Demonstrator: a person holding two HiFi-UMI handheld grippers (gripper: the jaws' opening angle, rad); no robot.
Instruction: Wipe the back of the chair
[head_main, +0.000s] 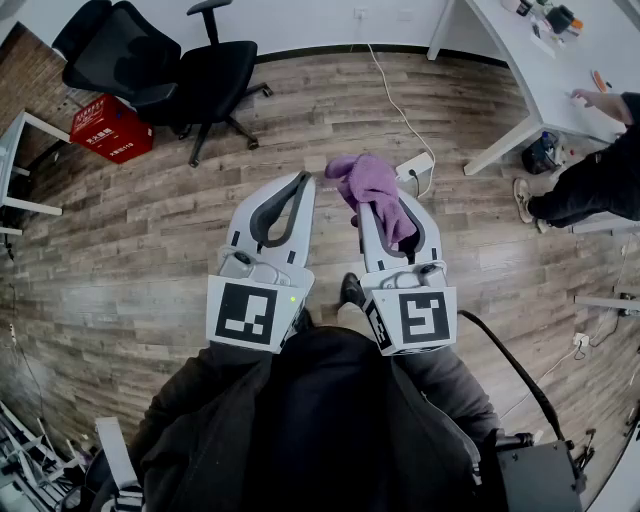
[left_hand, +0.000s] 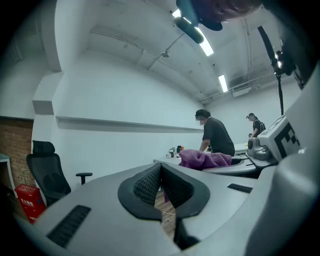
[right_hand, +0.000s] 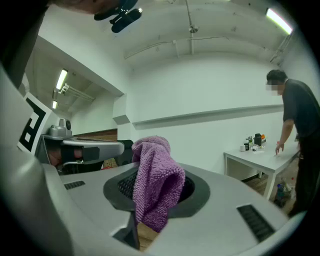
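Chair stands well off ahead-left, nearer the left tongs, pressed together and empty; right tongs grip the purple cloth

wood floor, office chair, red box
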